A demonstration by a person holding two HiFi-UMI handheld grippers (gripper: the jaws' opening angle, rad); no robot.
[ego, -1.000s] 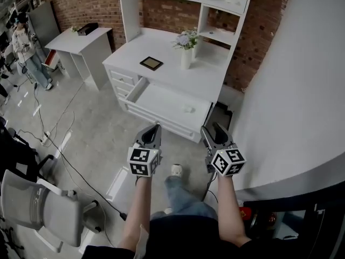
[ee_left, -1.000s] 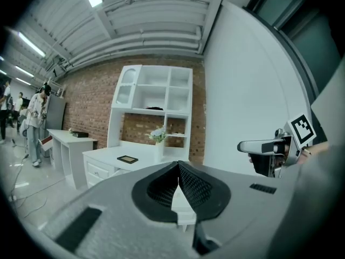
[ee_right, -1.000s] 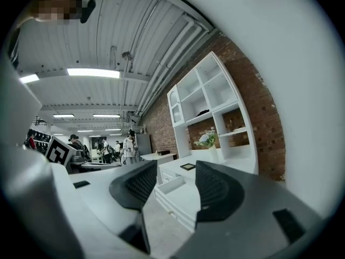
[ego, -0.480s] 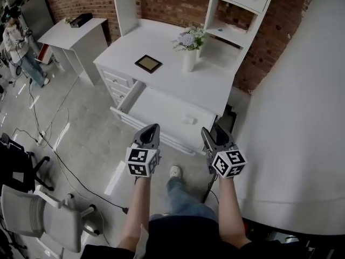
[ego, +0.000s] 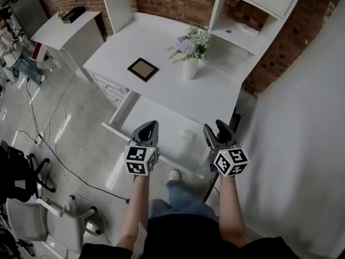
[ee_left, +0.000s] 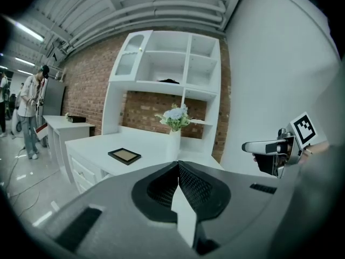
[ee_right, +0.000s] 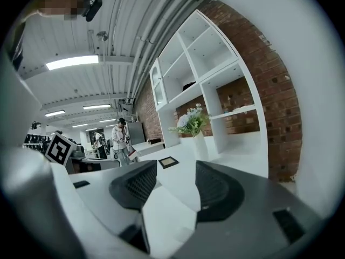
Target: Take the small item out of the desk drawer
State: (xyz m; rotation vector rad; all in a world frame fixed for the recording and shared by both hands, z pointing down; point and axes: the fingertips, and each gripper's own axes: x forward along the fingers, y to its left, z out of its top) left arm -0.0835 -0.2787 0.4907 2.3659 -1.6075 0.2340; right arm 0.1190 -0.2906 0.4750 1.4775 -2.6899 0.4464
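The white desk (ego: 161, 85) has its wide drawer (ego: 161, 120) pulled open toward me. A small white item (ego: 187, 135) lies in the drawer's right half. My left gripper (ego: 151, 124) hovers over the drawer's front part, left of the item, with its jaws shut and nothing between them (ee_left: 178, 166). My right gripper (ego: 214, 127) hangs over the drawer's right end, just right of the item, open and empty (ee_right: 175, 185). Neither gripper view shows the item.
On the desktop lie a dark picture frame (ego: 143, 69) and a white vase of flowers (ego: 190, 63), under a shelf unit (ego: 253, 15). A white wall (ego: 302, 134) is close on the right. A side table (ego: 64, 28), an office chair (ego: 38, 220) and floor cables stand left.
The view has closed in on the desk. Both grippers have come forward from above the floor to over the open drawer. Their jaws look unchanged.
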